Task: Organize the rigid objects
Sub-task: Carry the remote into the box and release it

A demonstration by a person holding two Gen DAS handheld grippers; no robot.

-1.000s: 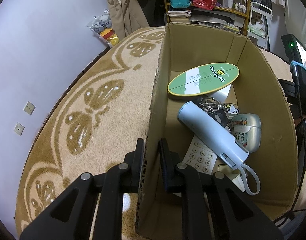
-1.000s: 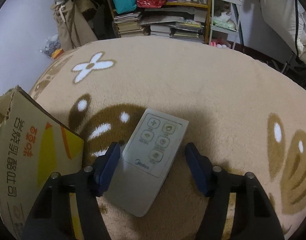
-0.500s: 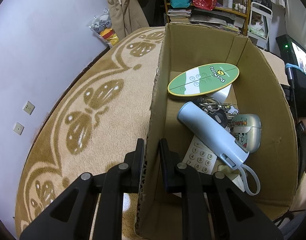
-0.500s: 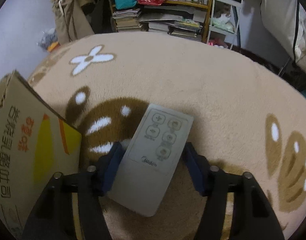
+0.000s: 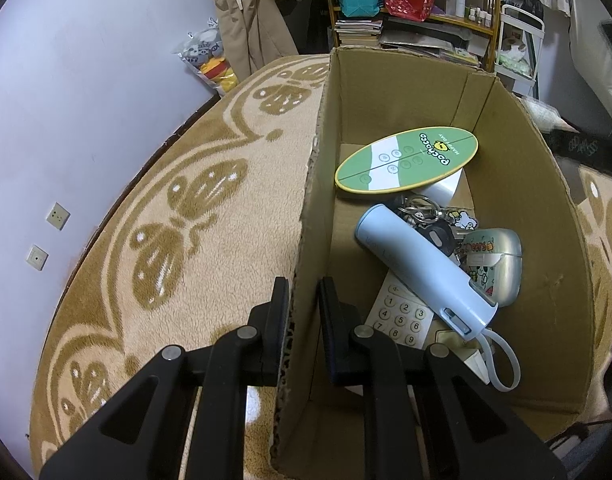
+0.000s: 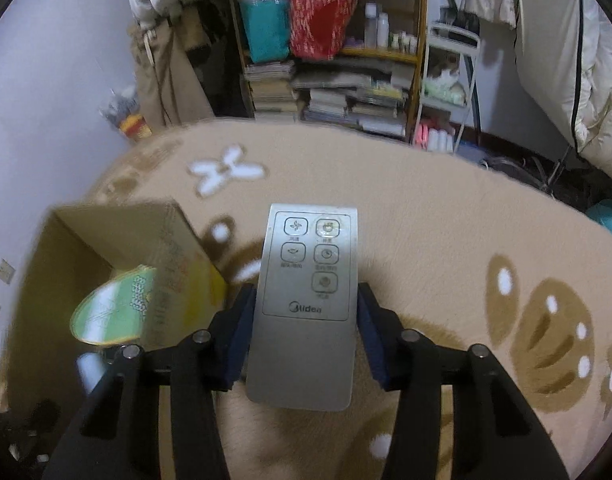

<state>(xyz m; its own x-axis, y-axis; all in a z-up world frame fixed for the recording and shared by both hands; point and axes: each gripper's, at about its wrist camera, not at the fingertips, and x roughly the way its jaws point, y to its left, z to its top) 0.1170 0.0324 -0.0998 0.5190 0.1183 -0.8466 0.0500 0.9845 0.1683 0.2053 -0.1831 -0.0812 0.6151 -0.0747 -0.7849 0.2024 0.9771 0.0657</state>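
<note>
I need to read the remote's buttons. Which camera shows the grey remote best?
The right wrist view: the grey remote fills the middle, face up between the right gripper, whose jaws are closing on it. The left wrist view shows none of it, only the cardboard box.

Lived-in home room: beige pile carpet with brown floral pattern [image 6: 446, 208] under right gripper; ahead, wooden shelf crammed with stacked books [image 6: 346, 100], teal and red bags; left, white wall sockets [image 5: 57, 216].

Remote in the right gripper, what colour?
Silver-grey, with dark outlined buttons: remote, best in the right wrist view.
</note>
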